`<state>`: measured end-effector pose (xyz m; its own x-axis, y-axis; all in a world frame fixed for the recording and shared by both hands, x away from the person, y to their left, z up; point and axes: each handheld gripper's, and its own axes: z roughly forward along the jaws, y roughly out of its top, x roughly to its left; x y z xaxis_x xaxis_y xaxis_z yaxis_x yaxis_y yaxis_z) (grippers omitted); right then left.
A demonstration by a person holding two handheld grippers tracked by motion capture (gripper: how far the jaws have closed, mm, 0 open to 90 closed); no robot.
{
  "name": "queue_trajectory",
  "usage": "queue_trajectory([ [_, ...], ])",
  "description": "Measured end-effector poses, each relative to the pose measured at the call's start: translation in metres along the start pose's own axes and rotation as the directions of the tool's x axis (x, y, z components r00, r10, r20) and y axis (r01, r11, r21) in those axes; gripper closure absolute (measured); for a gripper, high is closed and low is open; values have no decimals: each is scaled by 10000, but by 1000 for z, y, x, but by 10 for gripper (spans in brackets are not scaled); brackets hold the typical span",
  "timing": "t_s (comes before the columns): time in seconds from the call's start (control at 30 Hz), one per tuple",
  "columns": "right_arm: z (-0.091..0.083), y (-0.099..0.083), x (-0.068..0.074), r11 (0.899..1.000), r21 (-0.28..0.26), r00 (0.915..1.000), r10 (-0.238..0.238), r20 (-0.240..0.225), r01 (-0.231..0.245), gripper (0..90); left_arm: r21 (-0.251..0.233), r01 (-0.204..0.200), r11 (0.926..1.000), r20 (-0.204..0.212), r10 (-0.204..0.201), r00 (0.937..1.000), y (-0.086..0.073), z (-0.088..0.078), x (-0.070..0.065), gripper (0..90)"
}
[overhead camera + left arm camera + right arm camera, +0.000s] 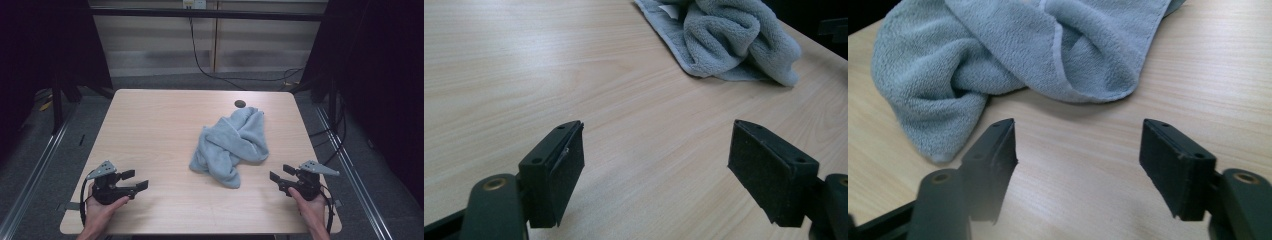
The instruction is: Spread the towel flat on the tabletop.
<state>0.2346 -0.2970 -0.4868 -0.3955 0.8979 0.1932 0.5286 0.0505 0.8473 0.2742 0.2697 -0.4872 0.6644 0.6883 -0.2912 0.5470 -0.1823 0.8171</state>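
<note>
A: Where is the work?

B: At the very start, I'd say. The grey towel lies crumpled right of the table's middle. The left hand-held gripper and right hand-held gripper sit near the front corners, jaws wide apart, holding nothing.

A: Next?

B: Probably reach in; the right is closer.

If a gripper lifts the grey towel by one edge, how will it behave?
The grey towel lies crumpled in soft folds, so it will probably hang limp. Its thick terry pile should grip well, not slip. Pushed, it would likely bunch up, not roll.
</note>
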Motion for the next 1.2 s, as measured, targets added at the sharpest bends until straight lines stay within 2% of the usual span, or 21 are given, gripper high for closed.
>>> queue_trajectory([
  [0.03,0,0,1,10000,73,10000,-35,-22,35,288,21,-129,9999,-42,129,9999,1,0,0,219],
  [0.13,-1,0,1,9997,223,9996,-64,-280,71,266,-29,-104,9999,31,104,9999,1,0,1,212],
  [0.17,-1,1,3,9995,300,9988,-17,-488,32,261,-68,-12,10000,85,12,10000,2,1,2,209],
  [0.33,-1,6,11,9990,394,9968,-164,-776,195,286,-107,219,9997,112,-218,9997,2,1,5,210],
  [0.43,1,9,16,9975,602,9950,-315,-952,374,296,-198,211,9996,-82,-212,9997,1,-3,6,226],
  [0.47,1,9,16,9975,602,9950,-315,-952,374,296,-198,211,9996,-82,-212,9997,1,-3,6,225],
  [0.5,4,12,17,9956,744,9929,-482,-1086,565,297,-183,168,9997,-22,-168,9999,1,-4,5,225],
  [0.6,8,16,17,9954,755,9922,-496,-1145,584,281,-220,-7,9998,70,8,10000,1,-6,1,227],
  [0.67,17,26,18,9936,805,9901,-687,-1225,789,256,-219,26,9998,86,-24,10000,1,-5,1,230],
  [0.7,19,29,18,9937,798,9907,-696,-1167,792,251,-69,9,10000,49,-9,10000,1,-2,1,231],
  [0.83,36,50,18,9907,873,9850,-908,-1465,1043,233,59,-81,10000,140,80,9999,1,0,-1,233],
  [0.93,42,59,17,9901,862,9821,-956,-1620,1106,228,-7,-94,10000,238,94,9997,1,-2,-2,238],
  [0.97,50,69,17,9864,1003,9800,-1128,-1639,1303,214,-44,-150,9999,226,151,9996,1,-3,-3,242],
  [1.07,60,82,13,9866,1025,9800,-1087,-1667,1268,206,-75,-185,9998,250,186,9995,1,-3,-2,244],
  [1.1,66,88,12,9841,1058,9778,-1235,-1692,1426,196,-92,-160,9998,246,162,9996,2,-4,-2,245],
  [1.2,76,97,12,9804,1282,9763,-1259,-1758,1495,177,-104,-124,9999,243,127,9996,2,-4,-2,246],
])
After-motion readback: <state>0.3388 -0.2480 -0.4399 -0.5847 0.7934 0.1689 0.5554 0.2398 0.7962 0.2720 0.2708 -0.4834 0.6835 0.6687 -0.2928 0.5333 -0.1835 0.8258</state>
